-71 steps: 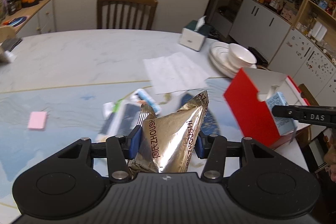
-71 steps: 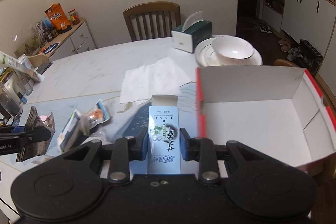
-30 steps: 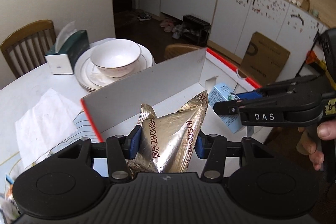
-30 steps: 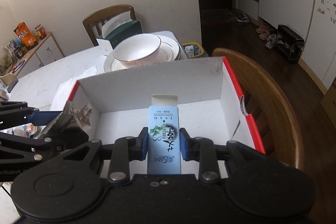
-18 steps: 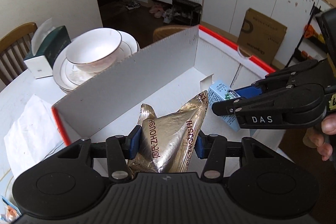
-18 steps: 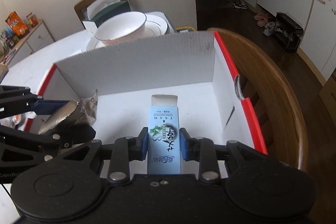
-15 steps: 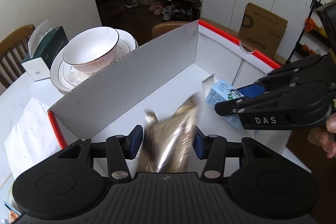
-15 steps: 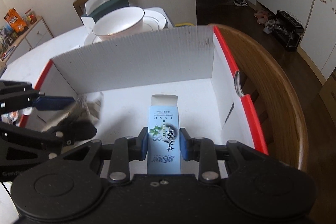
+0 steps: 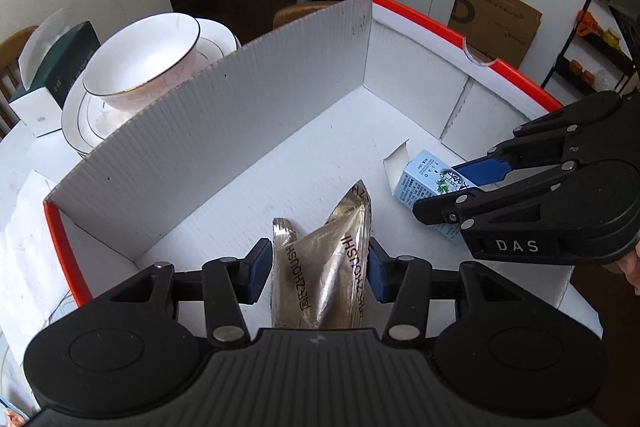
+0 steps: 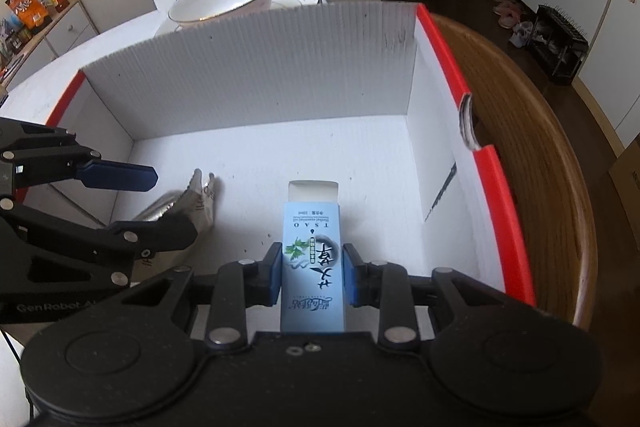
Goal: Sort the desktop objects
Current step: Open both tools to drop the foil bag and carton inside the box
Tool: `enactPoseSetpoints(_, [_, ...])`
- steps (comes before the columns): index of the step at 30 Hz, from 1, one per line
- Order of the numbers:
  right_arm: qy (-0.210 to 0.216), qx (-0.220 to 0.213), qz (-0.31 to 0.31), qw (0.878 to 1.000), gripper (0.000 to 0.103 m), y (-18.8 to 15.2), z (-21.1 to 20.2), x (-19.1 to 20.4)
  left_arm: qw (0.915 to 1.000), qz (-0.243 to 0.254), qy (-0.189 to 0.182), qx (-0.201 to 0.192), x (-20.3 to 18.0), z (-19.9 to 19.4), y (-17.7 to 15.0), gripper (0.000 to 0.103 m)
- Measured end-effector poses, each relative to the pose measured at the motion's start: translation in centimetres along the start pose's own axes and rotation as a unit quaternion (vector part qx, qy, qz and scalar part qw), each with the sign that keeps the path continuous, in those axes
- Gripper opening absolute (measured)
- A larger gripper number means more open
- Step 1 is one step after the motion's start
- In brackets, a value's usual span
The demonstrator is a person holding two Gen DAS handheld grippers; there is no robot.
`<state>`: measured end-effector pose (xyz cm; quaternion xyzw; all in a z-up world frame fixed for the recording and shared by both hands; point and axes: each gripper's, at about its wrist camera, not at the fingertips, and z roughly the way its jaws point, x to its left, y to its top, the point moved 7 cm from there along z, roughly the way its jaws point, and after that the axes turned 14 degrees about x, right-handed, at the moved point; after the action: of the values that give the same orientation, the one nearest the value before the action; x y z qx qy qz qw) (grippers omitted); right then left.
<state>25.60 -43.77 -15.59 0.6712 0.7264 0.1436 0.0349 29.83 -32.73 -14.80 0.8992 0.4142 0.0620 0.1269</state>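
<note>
- Gold foil snack packet (image 9: 320, 275) between the blue pads of the left gripper (image 9: 318, 269), long axis running away from the camera, pointed corner aimed at the far wall of the box.
- Left jaws spread slightly wider than the packet; a sliver of gap at the left pad, right pad about touching; no squeeze visible. In the right wrist view, packet (image 10: 188, 203) blurred, lying between the left gripper's (image 10: 160, 203) spread fingers.
- Light-blue carton (image 10: 313, 259) clamped firmly by the right gripper (image 10: 313, 273), long axis along the fingers, opened flap end pointing forward toward the back wall.
- From the left wrist view, same carton (image 9: 430, 187) tilted flap-down, just above or touching the box floor; cannot tell which.
- Red-edged white cardboard box (image 9: 200, 123) open at the top, holding only packet and carton, both low inside.
- Beyond the box wall: white bowl (image 9: 140, 61) sitting on stacked plates (image 9: 76, 119), tissue box (image 9: 48, 83) beside them.
</note>
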Motion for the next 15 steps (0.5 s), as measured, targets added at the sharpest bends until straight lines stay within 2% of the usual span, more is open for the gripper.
enactPoseSetpoints(9, [-0.003,0.006,-0.009,1.000,0.034,-0.3,0.1,-0.1,1.0000,-0.004,-0.005,0.001,-0.2,-0.3,-0.8,0.048])
enactPoseSetpoints(12, [0.000,0.003,-0.011,1.000,0.039,-0.4,-0.3,0.0,0.9999,-0.011,-0.011,-0.005,-0.1,-0.8,-1.0,0.049])
enactPoseSetpoints(15, [0.003,-0.003,-0.015,1.000,0.045,-0.8,-1.0,-0.1,0.9997,-0.017,-0.011,-0.013,0.0,-1.5,-1.3,0.057])
